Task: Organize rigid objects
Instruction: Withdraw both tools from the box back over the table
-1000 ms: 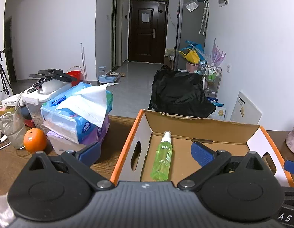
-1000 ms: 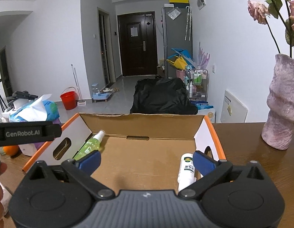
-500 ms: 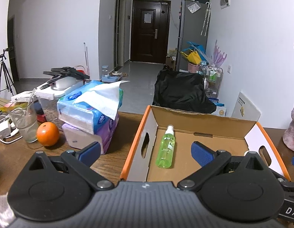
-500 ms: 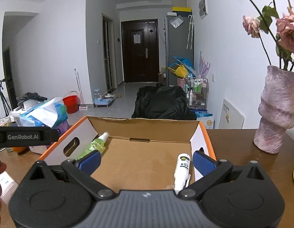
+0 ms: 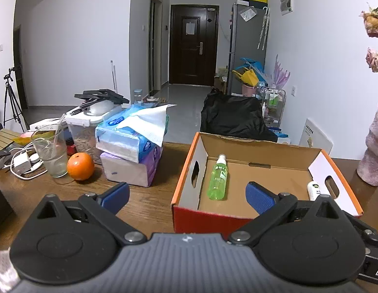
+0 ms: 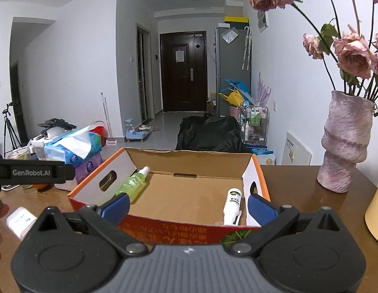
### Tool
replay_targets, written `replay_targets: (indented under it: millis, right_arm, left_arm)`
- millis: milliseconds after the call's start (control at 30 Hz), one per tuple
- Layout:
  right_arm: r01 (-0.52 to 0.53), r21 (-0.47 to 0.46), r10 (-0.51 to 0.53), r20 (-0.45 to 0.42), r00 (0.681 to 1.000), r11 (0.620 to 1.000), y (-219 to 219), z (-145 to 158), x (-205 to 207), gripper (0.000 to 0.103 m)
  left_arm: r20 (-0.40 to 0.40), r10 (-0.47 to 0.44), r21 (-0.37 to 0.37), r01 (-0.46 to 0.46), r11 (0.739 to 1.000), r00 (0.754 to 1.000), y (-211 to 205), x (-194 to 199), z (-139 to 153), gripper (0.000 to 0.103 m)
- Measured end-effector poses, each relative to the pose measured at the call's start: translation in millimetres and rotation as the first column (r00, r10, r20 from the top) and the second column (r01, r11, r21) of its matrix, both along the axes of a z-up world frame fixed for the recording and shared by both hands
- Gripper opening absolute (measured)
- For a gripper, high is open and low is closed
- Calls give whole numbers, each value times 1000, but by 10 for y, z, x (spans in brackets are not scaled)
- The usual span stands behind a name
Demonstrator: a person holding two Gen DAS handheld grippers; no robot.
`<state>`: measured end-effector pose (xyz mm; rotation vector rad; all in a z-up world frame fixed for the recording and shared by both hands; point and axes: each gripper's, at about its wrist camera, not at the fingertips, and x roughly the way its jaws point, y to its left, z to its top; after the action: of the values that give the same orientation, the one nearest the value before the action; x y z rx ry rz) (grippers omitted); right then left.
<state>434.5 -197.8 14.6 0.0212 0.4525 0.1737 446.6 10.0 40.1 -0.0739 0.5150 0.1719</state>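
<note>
An open cardboard box with orange rim [image 5: 184, 168] [image 6: 258, 171] sits on the wooden table. A green spray bottle [image 5: 218, 178] [image 6: 134, 183] lies along its left side. A white bottle [image 6: 232, 206] [image 5: 314, 190] lies at its right side. My left gripper [image 5: 186, 195] is open and empty, held in front of the box's left corner. My right gripper [image 6: 187, 205] is open and empty, held in front of the box's near wall. The left gripper's body [image 6: 32, 172] shows at the left of the right wrist view.
Stacked tissue packs [image 5: 132, 144], an orange [image 5: 80, 166], a glass [image 5: 51, 153] and cables stand left of the box. A pink vase with roses [image 6: 345, 144] stands right of it. A yellow object [image 6: 377, 210] is at the far right edge.
Both grippers have drawn back and up from the box. The box's near wall now shows in both views. Both stay open and empty.
</note>
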Motion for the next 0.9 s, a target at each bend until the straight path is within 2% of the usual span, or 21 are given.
replay_targets:
  millis: [533,900]
  right_arm:
    - [-22,-23,22,23,999,999,68,76,-674,103]
    - [-18,-53,20,37,999,998,107,77,-1110,103]
  left_arm:
    - [28,-12,4,12,1000,1000,38,-755,67,103]
    - [33,-28,-3,28,1000,999,138,-1254,7,103]
